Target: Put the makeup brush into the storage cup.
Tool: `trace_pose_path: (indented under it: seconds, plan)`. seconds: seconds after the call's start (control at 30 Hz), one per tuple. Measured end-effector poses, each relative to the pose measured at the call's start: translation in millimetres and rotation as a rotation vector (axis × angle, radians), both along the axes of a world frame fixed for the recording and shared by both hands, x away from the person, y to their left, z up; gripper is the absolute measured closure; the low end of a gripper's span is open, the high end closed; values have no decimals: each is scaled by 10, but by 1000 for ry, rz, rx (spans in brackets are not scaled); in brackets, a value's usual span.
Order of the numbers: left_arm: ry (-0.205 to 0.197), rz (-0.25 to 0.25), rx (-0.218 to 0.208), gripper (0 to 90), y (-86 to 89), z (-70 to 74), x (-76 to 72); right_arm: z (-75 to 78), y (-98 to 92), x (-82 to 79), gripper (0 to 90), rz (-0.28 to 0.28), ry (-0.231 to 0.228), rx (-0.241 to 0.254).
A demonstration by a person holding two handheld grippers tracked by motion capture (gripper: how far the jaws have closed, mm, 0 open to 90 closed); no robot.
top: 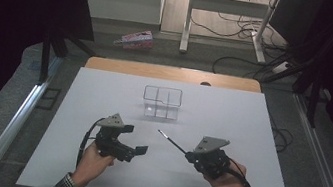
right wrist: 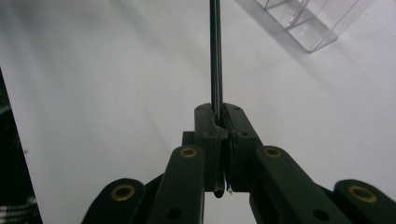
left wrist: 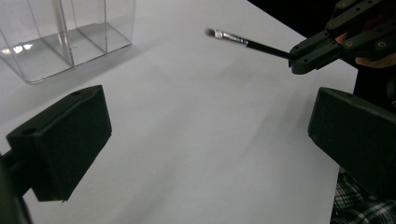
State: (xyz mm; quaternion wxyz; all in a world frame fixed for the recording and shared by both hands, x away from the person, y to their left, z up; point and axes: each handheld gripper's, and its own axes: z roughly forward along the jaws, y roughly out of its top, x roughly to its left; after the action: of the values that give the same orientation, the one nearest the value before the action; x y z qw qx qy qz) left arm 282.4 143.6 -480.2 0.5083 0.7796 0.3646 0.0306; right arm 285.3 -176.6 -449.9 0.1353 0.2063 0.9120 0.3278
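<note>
White table (top: 103, 98), wooden edge at far side. Clear divided acrylic organizer (top: 162, 103) near far centre. Thin black makeup brush (top: 171, 142) clamped between right gripper (top: 189, 155) fingers, held above table, tip toward organizer. Left gripper (top: 137, 150) fingers wide apart, holding nothing, well apart from brush.

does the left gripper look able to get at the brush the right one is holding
Probably yes: the left gripper has its jaws wide open and empty, and only bare white table lies between it and the brush, which sticks out free from the shut right gripper.
</note>
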Motion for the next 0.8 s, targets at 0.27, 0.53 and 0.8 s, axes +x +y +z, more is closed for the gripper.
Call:
trace_pose_path:
  seconds: [0.27,0.53,0.8]
  plan:
    - [16,-2,-70,0,-34,1,6,29,10,-44,847,-33,-19,80]
    - [30,-4,-100,0,-89,59,18,37,40,-89,847,-56,-34,143]
    - [73,-38,-176,6,-150,102,45,50,100,-165,846,-61,-40,223]
